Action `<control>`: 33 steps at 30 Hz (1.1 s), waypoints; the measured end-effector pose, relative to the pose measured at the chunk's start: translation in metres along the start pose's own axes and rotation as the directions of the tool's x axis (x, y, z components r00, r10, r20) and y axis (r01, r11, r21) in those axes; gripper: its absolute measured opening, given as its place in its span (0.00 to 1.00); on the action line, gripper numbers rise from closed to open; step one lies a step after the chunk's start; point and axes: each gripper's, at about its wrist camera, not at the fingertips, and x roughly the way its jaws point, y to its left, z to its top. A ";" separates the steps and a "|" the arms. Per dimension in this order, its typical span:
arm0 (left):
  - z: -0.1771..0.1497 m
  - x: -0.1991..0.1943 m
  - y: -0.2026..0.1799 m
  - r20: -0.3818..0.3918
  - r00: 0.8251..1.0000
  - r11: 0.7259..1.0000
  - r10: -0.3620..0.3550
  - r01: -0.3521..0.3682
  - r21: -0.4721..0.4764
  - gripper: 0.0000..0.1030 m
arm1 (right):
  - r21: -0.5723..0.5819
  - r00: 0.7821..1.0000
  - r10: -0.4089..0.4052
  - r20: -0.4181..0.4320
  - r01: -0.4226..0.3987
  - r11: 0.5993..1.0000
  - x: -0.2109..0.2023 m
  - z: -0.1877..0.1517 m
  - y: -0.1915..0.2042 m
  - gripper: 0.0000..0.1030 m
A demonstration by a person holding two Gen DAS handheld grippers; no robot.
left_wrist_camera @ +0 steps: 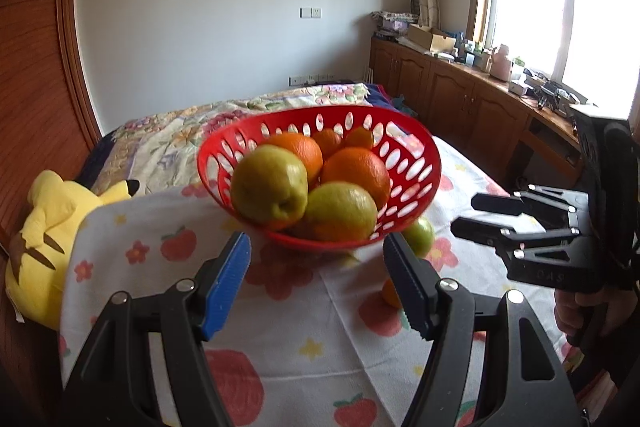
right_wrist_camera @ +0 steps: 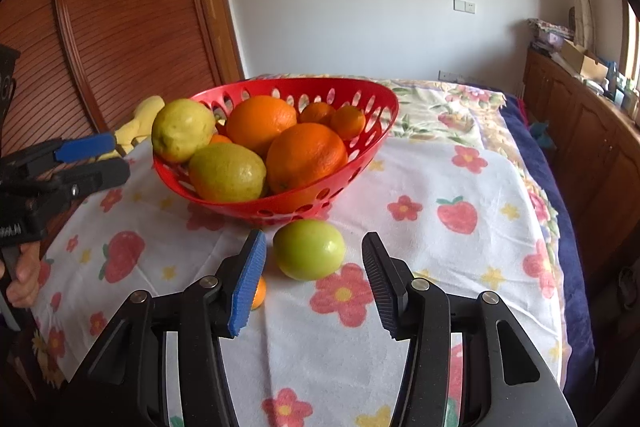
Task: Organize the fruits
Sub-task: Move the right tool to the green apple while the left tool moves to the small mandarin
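A red slotted basket (left_wrist_camera: 416, 147) (right_wrist_camera: 372, 103) stands on a fruit-print cloth on the bed and holds oranges, small tangerines and yellow-green pears. A green apple (right_wrist_camera: 309, 249) (left_wrist_camera: 420, 235) lies on the cloth just in front of the basket. A small tangerine (right_wrist_camera: 258, 293) (left_wrist_camera: 391, 293) lies beside it, partly hidden by a finger. My right gripper (right_wrist_camera: 314, 273) is open and empty, its jaws either side of the apple, a little short of it. My left gripper (left_wrist_camera: 316, 267) is open and empty, just in front of the basket.
A yellow plush toy (left_wrist_camera: 44, 223) lies at the cloth's left edge against a wooden louvred door (right_wrist_camera: 120, 27). The cloth (right_wrist_camera: 440, 251) overlies a floral quilt (left_wrist_camera: 172, 135). Wooden cabinets (left_wrist_camera: 460, 99) with clutter line the right wall under a window.
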 end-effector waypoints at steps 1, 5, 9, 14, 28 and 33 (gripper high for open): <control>-0.003 0.002 -0.001 -0.007 1.000 1.000 -0.001 0.001 -0.002 0.67 | -0.001 1.000 -0.001 -0.003 0.001 1.000 0.001 -0.001 0.000 0.50; -0.013 0.010 -0.004 -0.036 0.999 1.000 -0.020 0.020 -0.011 0.67 | -0.008 1.000 0.000 -0.019 -0.001 1.000 0.010 -0.003 0.001 0.53; -0.022 0.017 -0.010 -0.057 0.998 0.999 -0.028 0.027 -0.018 0.67 | -0.020 0.999 0.009 -0.038 -0.009 1.000 0.020 -0.005 0.002 0.55; -0.033 0.028 -0.024 -0.084 0.994 0.998 -0.067 0.067 -0.005 0.66 | -0.017 0.999 0.007 -0.052 -0.008 1.000 0.025 -0.008 -0.002 0.55; -0.040 0.066 -0.059 -0.173 0.976 0.990 -0.131 0.137 0.027 0.53 | 0.000 0.999 0.003 -0.052 -0.003 1.000 0.016 -0.013 -0.011 0.55; -0.039 0.079 -0.068 -0.205 0.973 0.993 -0.107 0.117 0.036 0.49 | 0.004 0.999 0.001 -0.053 -0.001 1.000 0.017 -0.014 -0.012 0.55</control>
